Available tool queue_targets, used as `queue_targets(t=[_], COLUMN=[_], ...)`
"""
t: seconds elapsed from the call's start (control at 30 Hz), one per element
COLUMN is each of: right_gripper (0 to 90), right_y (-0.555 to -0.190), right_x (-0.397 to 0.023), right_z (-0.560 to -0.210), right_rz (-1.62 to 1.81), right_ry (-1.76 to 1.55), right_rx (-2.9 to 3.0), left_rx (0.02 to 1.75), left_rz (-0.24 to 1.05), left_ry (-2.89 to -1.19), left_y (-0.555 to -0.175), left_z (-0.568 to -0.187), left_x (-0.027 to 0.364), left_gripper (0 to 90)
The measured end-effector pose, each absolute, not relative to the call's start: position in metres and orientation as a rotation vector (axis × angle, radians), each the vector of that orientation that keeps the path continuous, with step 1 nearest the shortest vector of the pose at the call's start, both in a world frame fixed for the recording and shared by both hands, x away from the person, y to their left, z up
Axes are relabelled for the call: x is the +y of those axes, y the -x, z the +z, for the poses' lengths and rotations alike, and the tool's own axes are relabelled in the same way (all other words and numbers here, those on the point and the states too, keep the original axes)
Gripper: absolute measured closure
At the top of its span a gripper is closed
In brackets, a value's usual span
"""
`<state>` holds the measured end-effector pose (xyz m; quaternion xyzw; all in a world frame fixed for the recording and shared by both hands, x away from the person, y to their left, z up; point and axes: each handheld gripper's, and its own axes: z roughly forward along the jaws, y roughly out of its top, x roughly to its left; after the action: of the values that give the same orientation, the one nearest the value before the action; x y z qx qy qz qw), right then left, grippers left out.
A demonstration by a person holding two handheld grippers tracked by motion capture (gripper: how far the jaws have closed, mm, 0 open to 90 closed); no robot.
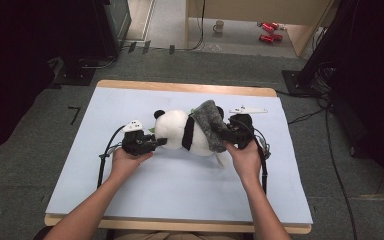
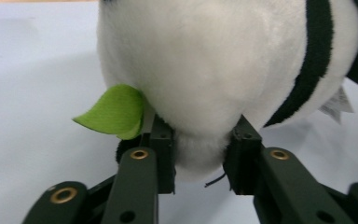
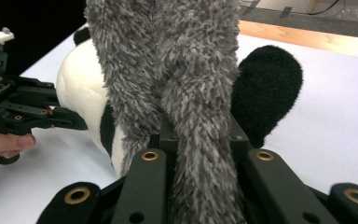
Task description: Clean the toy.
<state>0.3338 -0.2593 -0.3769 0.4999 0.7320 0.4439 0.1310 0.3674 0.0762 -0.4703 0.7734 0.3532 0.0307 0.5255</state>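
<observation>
A black-and-white plush panda (image 1: 180,131) lies on its side in the middle of the pale blue table cover (image 1: 180,185). A grey fuzzy cloth (image 1: 211,125) drapes over its right end. My left gripper (image 1: 161,142) comes in from the left, and its jaws pinch a bulge of the panda's white plush (image 2: 205,70) beside a green felt leaf (image 2: 114,111). My right gripper (image 1: 220,132) is shut on a hanging fold of the grey cloth (image 3: 177,70), which runs down between its jaws. Behind the cloth, the panda's white body (image 3: 79,88) and a black limb (image 3: 265,93) show.
The table's wooden rim (image 1: 185,87) runs along the far edge. Cables trail from both grippers across the cover. On the floor beyond stand a mug (image 1: 219,26) and red items (image 1: 269,31). A white tag (image 2: 338,105) hangs from the panda.
</observation>
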Motion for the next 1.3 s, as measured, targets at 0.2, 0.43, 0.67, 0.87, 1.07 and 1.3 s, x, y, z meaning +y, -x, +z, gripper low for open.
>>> queue_targets(t=[0.2,0.43,0.67,0.87,1.07,1.3], right_gripper=[76.8,76.8,76.6,76.5,75.8,75.9], right_y=[-0.330,-0.317,-0.312,-0.310,-0.312,-0.317], right_x=[-0.265,-0.251,-0.208,-0.175,-0.160,-0.170], right_z=[-0.367,-0.345,-0.348,-0.361,-0.377,-0.383], right_rz=[1.290,1.342,1.340,1.352,1.312,1.239], right_ry=[-1.455,-1.417,-1.372,-1.342,-1.315,-1.263], right_rx=[2.110,2.110,2.202,2.278,2.290,2.279], left_rx=[0.810,0.909,0.930,0.929,0.944,0.979], left_rz=[-0.002,-0.077,-0.017,0.029,0.057,0.034], left_ry=[-1.869,-1.844,-1.855,-1.857,-1.870,-1.852], left_y=[-0.359,-0.335,-0.319,-0.315,-0.312,-0.319], left_z=[-0.463,-0.455,-0.451,-0.450,-0.449,-0.453], left_x=[0.071,0.063,0.051,0.048,0.047,0.050], left_gripper=[75.9,75.1,73.0,72.4,72.4,72.5])
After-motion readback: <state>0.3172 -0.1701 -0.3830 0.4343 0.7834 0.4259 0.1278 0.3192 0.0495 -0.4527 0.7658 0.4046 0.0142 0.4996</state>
